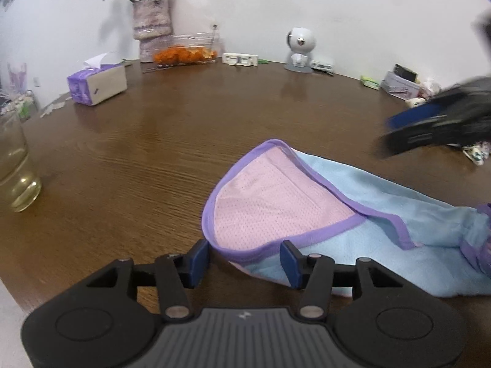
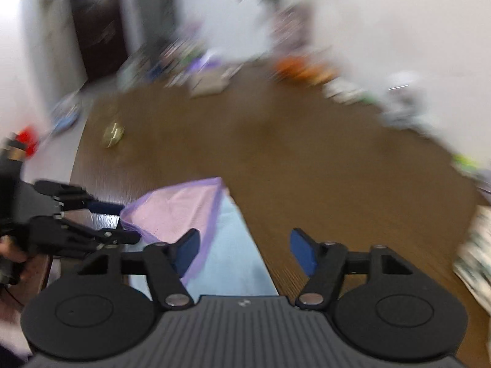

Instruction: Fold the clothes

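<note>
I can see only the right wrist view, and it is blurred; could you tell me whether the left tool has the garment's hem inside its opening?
Observer: Yes. The purple hem of the garment runs through the open left tool, and it is not pinched.
Operator: Thank you. Does the garment lie flat along its whole length?
Observer: No. At the right of the left wrist view it is bunched up.
Operator: Is anything breakable close by?
Observer: A glass of yellowish liquid stands near the left edge of the table, well apart from the garment.
</note>
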Motion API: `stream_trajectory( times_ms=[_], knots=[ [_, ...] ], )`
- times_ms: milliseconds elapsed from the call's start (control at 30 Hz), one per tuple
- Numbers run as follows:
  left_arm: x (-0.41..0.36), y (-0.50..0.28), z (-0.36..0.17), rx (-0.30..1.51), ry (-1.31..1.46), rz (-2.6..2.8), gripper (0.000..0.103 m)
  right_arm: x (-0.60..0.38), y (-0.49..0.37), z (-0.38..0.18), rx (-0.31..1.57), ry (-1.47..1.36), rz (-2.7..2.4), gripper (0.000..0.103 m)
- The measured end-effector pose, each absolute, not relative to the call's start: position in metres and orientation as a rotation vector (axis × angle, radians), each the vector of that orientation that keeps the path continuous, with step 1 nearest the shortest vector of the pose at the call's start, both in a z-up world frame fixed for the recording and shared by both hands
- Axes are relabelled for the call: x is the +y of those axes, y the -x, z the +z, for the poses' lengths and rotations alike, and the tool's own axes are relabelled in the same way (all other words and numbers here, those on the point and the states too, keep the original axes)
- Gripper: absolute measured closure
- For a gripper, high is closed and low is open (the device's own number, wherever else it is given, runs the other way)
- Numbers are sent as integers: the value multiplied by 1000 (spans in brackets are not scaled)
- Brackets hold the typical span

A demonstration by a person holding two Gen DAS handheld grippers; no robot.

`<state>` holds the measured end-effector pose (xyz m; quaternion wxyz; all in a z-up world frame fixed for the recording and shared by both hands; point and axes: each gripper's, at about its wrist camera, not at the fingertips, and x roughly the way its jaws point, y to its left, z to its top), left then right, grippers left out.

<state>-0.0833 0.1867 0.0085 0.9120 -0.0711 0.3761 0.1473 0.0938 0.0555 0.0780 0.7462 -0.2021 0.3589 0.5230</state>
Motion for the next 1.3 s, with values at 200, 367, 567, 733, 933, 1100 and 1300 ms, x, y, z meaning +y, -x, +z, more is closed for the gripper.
stream_trajectory(
  times_ms=[200,367,567,733,933,1100,1300],
  knots=[
    [190,72,9,751,155,259,97,132,-101,34,867,600,1197,76],
    [206,1,20,752,72,173,99,125,-122,32,852,544,998,102],
    [191,-145,35,783,4,-8,99,53,-202,37,914,285,542,102],
    [156,-210,30,780,-25,-21,92,-24,-234,30,952,116,296,101],
    [166,-123,76,711,49,-158,71,-87,-159,88,785,35,646,47],
    [134,-15,86,733,-23,-327,63,-128,-78,93,782,129,1106,28],
    [65,45,47,780,-131,-396,49,-135,-34,41,798,247,1164,29]
  ],
)
